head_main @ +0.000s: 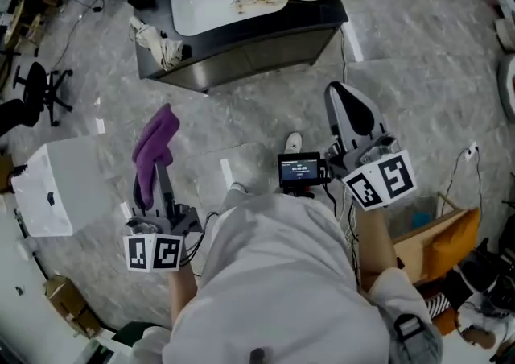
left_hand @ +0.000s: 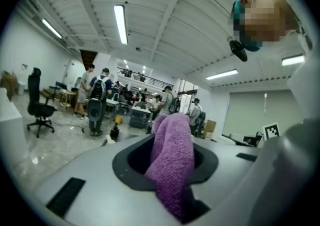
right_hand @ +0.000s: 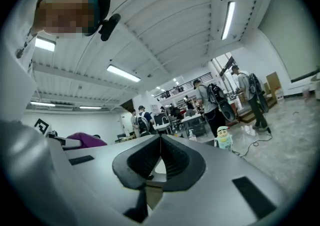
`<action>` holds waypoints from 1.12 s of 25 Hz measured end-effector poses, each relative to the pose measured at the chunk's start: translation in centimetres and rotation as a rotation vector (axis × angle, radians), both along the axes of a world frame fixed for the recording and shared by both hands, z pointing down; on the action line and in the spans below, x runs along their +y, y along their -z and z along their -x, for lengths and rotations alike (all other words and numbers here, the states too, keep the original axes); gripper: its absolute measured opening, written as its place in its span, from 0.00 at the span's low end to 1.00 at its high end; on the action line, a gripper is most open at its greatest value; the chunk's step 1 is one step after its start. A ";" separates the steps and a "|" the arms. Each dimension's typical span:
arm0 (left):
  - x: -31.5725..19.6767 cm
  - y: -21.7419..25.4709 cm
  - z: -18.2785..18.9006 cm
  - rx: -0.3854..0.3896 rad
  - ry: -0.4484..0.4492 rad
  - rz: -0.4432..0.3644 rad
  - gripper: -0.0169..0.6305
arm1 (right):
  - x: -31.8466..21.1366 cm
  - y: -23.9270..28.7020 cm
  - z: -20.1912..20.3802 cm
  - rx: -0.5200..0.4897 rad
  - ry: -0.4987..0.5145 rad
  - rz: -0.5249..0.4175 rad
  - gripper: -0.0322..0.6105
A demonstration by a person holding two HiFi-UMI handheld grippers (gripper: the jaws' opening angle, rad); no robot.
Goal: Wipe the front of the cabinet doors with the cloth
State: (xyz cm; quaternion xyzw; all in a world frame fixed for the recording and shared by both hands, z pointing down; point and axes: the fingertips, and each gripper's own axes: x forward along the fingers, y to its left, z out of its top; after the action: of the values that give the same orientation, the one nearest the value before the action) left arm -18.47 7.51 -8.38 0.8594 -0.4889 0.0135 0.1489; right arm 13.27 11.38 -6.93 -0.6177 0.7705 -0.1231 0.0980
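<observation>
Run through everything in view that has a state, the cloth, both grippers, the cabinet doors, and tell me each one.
purple cloth: clamped in the left gripper, well away from the cabinet.
left gripper: shut on the purple cloth.
right gripper: jaws together, nothing between them.
cabinet doors: look closed, nothing touching them.
small screen: lit.

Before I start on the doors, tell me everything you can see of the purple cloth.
The purple cloth is a fuzzy, terry-like towel bunched into a thick fold. It is clamped between the jaws of the left hand-held gripper, sticking out past them and drooping to one side. It is held in the air, touching nothing else, short of the dark cabinet.
</observation>
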 end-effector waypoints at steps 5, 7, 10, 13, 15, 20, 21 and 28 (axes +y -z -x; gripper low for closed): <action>2.0 0.8 -0.4 0.064 -0.192 -0.063 0.17 | 6.7 -0.6 2.2 0.012 -0.155 0.028 0.09; 3.2 0.5 2.0 0.068 -0.241 -0.080 0.17 | 9.7 -1.5 4.2 0.019 -0.217 0.063 0.09; 4.8 -1.1 7.7 0.034 -0.265 -0.057 0.17 | 13.6 -2.6 9.7 -0.004 -0.266 0.102 0.09; 6.4 -2.5 11.9 -0.033 -0.274 -0.062 0.17 | 15.3 -3.9 15.2 -0.027 -0.238 0.144 0.09; 7.6 -2.3 13.9 -0.047 -0.269 -0.076 0.17 | 15.3 -3.9 18.8 -0.026 -0.185 0.156 0.09; 8.6 -1.2 17.5 -0.013 -0.221 -0.091 0.17 | 13.9 -1.2 25.8 0.068 -0.028 0.122 0.09; 8.6 -1.0 17.6 -0.006 -0.206 -0.093 0.17 | 13.6 -0.8 26.3 0.078 -0.003 0.119 0.09; 10.9 -0.3 16.4 0.024 -0.126 -0.095 0.17 | 13.2 0.4 25.2 0.106 0.092 0.086 0.09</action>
State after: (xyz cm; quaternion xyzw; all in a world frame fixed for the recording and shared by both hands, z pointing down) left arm -34.88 18.36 -8.09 0.8947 -0.4321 -0.0104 0.1128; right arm -11.94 24.54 -7.35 -0.5909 0.7962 -0.1276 0.0248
